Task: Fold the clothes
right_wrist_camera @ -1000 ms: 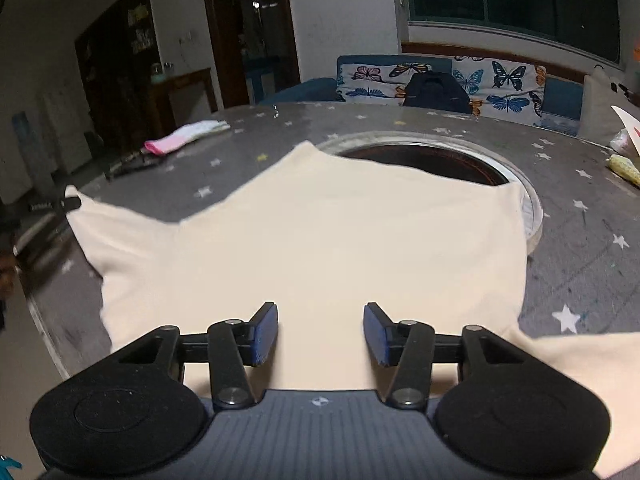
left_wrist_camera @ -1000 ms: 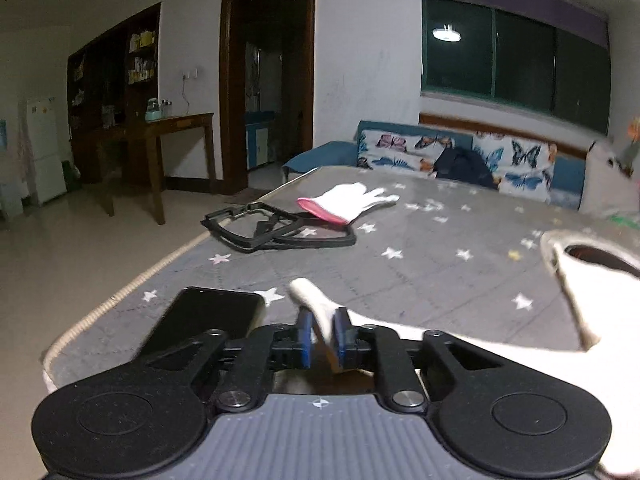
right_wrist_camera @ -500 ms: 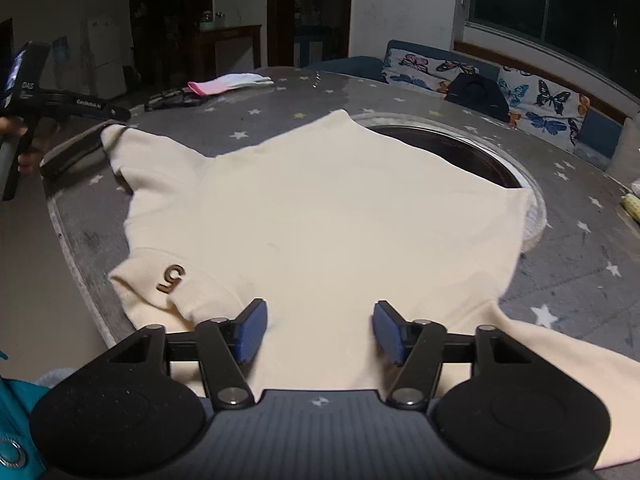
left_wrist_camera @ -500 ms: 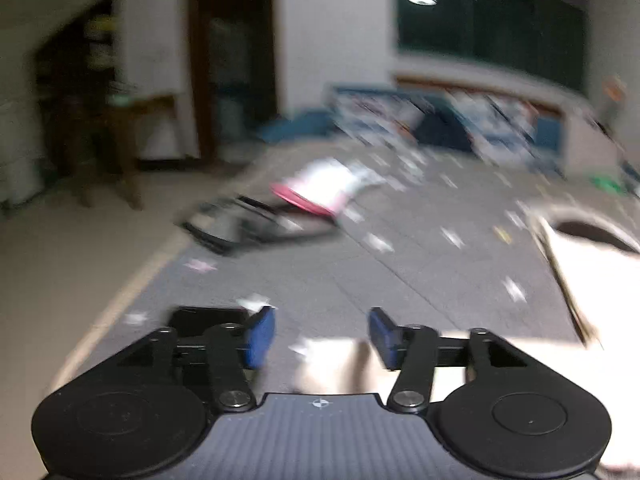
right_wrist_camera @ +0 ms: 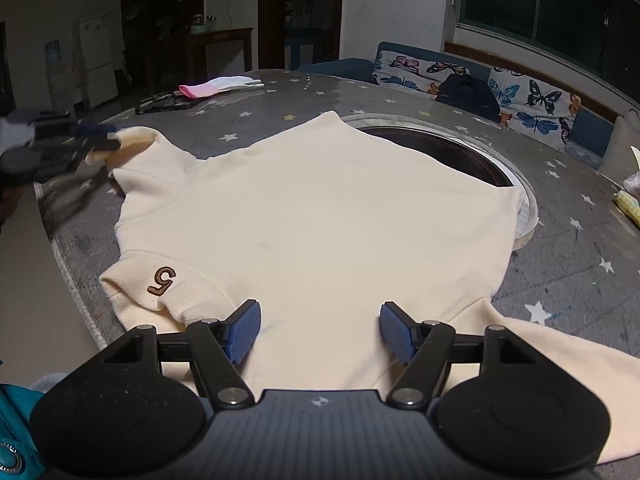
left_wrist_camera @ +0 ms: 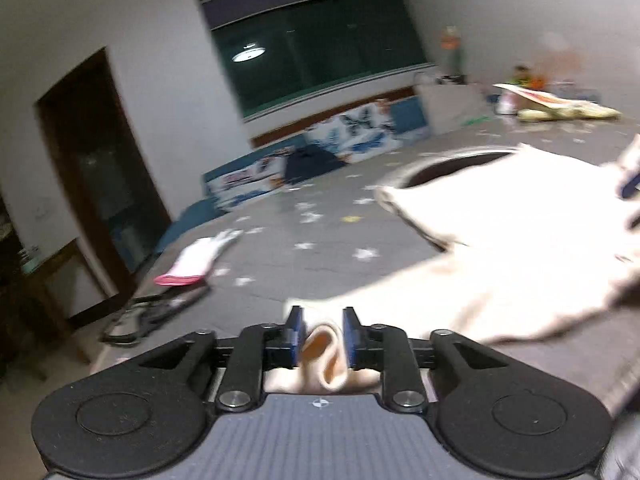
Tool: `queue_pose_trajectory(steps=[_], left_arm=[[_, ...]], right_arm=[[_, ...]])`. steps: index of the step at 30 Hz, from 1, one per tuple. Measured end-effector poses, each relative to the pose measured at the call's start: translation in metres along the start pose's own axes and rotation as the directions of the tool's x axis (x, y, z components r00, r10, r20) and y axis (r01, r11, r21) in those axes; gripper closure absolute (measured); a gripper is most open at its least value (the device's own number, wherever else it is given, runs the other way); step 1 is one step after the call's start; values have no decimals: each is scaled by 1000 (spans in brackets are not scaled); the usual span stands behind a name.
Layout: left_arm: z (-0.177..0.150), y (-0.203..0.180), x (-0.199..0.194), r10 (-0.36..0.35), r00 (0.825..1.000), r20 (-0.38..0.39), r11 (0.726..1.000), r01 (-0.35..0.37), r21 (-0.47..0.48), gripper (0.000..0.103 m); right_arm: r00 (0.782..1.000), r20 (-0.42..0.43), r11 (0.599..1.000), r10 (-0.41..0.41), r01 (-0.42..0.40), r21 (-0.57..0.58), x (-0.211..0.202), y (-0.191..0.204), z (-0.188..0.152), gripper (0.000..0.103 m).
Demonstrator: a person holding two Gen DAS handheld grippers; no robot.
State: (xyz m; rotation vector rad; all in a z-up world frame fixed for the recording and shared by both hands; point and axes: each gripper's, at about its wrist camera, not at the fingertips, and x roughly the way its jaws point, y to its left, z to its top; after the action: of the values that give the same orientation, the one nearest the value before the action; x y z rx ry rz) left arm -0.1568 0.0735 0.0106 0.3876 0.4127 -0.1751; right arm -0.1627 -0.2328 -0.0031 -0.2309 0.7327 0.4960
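Sweatshirt (right_wrist_camera: 320, 216) cuff sits between closing left jaws; opening right jaws hover empty above it.

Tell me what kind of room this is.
Most likely a home living or dining room at night. A butterfly-print sofa stands under a dark window, a white fridge against the far wall, and a cream sweatshirt lies on the star-patterned round table.

Your left wrist view sits low at the cream sweatshirt's (left_wrist_camera: 500, 248) sleeve; your right looks down close, sharing the star-patterned grey desk (right_wrist_camera: 560, 248).
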Motion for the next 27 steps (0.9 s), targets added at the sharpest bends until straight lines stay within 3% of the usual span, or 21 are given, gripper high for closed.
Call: queue_pose_trajectory(steps=[2,3,7,11,13,15,19,22,27], left_arm=[[-2,0,-2,5,1000,-11,1000,-5,-15,50],[-1,5,-2,11,1000,-15,999,-12,-52,48],[5,41,2,-8,999,-35,964,-2,-266,46],[9,51,8,-75,994,-82,932,40,-362,48],[11,42,7,-75,993,-89,943,42,-330,56],[14,29,11,-62,993,-104,963,32,-268,88],[23,30,23,67,991,-113,984,-85,-157,93],[28,41,39,190,976,-107,979,-197,-53,93],[17,51,74,262,954,-144,965,-258,46,94]], right_arm=[[1000,0,1000,-6,6,-7,-1,1,0,35],[1000,0,1000,-9,9,-10,-1,2,1,35],[1000,1,1000,-13,13,-10,-1,2,0,35],[1000,5,1000,-19,19,-1,-1,3,-1,35],[1000,5,1000,-19,19,1,-1,2,-1,35],[1000,5,1000,-20,20,-1,-1,2,-1,35],[999,13,999,-35,35,-15,-2,5,-2,35],[999,16,999,-38,38,-13,-2,5,-2,35],[999,21,999,-45,46,-25,-2,7,-3,35]])
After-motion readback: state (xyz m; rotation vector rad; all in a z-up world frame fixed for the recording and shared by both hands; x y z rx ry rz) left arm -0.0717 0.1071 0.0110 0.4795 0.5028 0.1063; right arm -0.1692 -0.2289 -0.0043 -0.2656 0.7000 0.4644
